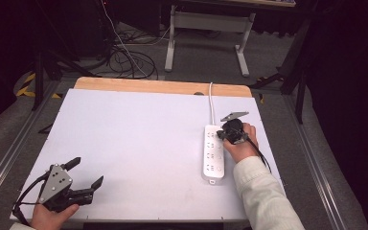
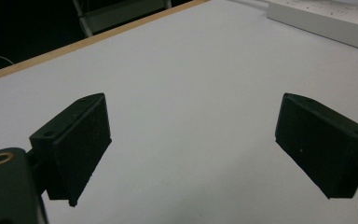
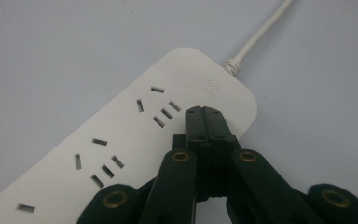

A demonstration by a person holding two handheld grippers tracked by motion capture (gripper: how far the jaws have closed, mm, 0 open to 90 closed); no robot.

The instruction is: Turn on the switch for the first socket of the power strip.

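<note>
A white power strip [image 1: 213, 152] lies on the white table [image 1: 134, 143] at the right, its cord [image 1: 211, 103] running to the far edge. My right gripper [image 1: 223, 135] sits over the strip's far end, jaws pressed together with nothing between them. In the right gripper view the shut tips [image 3: 204, 112] hover just above the strip [image 3: 135, 135] near its cord end, beside the last sockets. My left gripper [image 1: 87, 173] rests near the front left corner, jaws spread wide and empty. The left gripper view has its gripper [image 2: 193, 135] over bare table, the strip [image 2: 326, 18] far off.
A wooden strip [image 1: 163, 87] edges the table's far side. Beyond it stand a white desk frame [image 1: 206, 28] and loose cables [image 1: 129, 57] on the floor. Metal rails [image 1: 9, 148] run along both sides of the table.
</note>
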